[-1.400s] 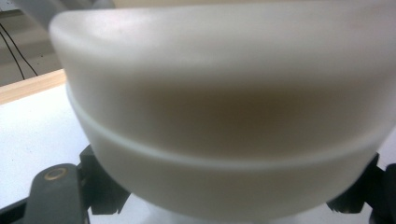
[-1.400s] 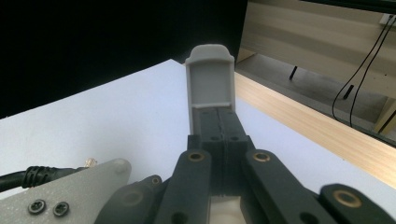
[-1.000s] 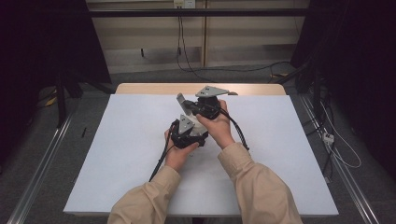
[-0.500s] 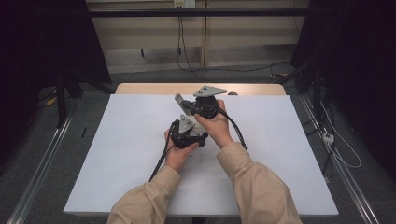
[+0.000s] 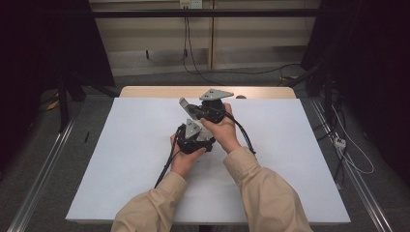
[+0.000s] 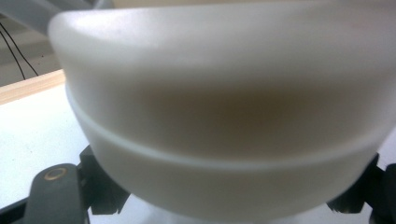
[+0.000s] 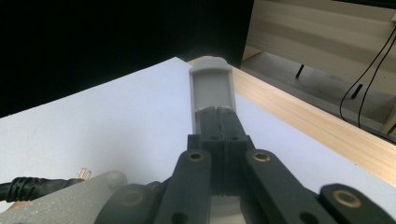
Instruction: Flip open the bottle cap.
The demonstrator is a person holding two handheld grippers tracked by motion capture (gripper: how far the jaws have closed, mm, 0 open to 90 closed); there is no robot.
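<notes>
Both hands hold their grippers close together over the middle of the white table. My right gripper is shut on a flat grey rectangular piece that sticks out past its closed tips and points up and to the left in the high view. My left gripper is just below and in front of it. A smooth white rounded object, blurred and very near the lens, sits between its widely spread jaws, hiding their tips.
The table's bare wooden far edge runs behind the white sheet and also crosses the right gripper view. Black cables trail from the grippers toward the person. Metal rails flank the table on the floor.
The hands have stayed nearly in place. The grey piece in the right gripper has shifted slightly to the left.
</notes>
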